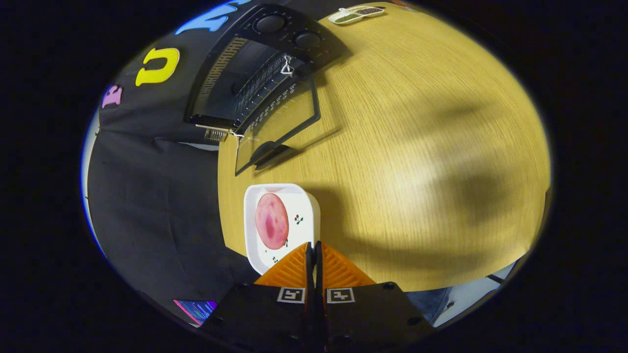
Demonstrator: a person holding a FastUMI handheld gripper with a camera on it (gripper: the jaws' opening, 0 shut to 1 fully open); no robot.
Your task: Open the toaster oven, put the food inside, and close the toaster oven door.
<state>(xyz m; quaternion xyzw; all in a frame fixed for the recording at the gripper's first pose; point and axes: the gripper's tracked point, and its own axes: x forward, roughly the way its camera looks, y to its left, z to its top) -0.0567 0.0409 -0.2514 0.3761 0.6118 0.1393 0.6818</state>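
Tool (314,250) closed, empty, by plate (304,198) w/ food (271,220); oven door (279,125) open.

Ribbed tongs (314,245), square-coded black mounts

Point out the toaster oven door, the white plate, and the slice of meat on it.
toaster oven door (279,122): gripper view, middle of its open glass pane.
white plate (306,208): gripper view, bare patch beside the slice.
slice of meat (271,220): gripper view, centre of the round slice.

One toaster oven (255,78) with two knobs (269,23), one white plate (302,206) holding one pink food slice (271,220), one small dish (355,13) beyond the one gripper (313,252), fingers together.
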